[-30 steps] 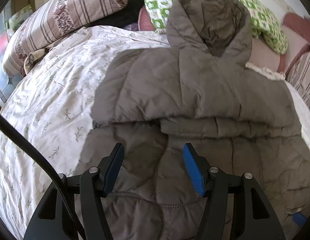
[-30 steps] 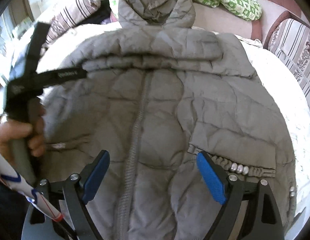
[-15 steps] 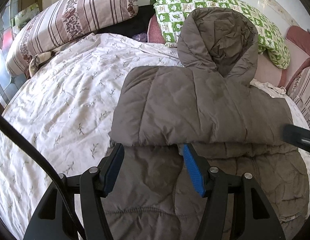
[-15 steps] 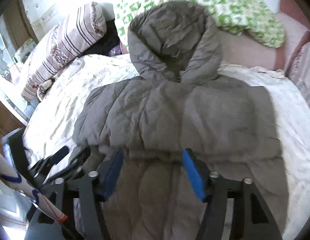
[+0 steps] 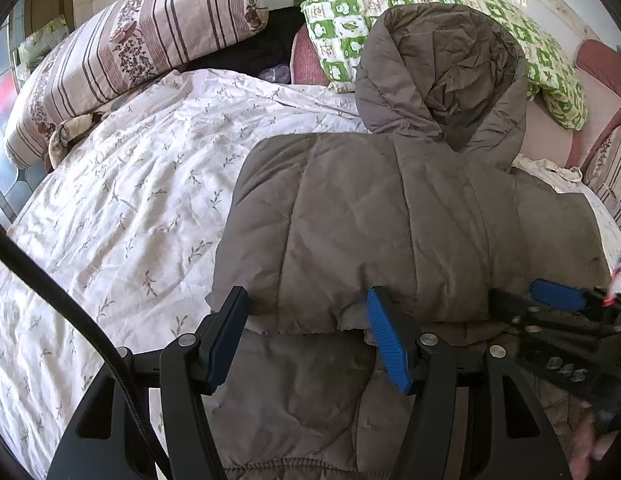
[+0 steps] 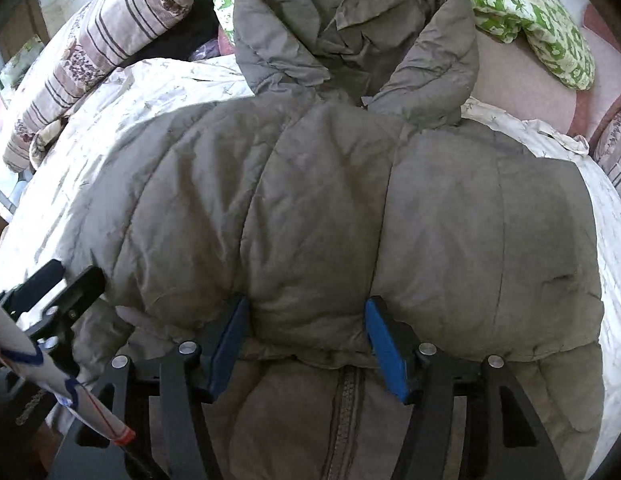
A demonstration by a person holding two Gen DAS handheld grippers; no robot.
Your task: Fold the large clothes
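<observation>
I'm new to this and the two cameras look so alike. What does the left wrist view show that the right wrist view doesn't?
Only the left wrist view shows a wide stretch of the flowered bedsheet and the blue pad of the right gripper. Only the right wrist view shows the jacket's zipper and a white sleeve with blue and red trim. Both show the grey hooded jacket folded over, jaws around its edge, the striped pillow and the green checked pillow.

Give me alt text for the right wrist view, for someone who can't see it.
A grey puffer jacket lies on a bed, its sleeves folded across the chest, with the right gripper closed on the bulging edge of that fold. The hood points away toward a striped pillow and a green checked pillow; the left gripper shows at the left edge.
</observation>
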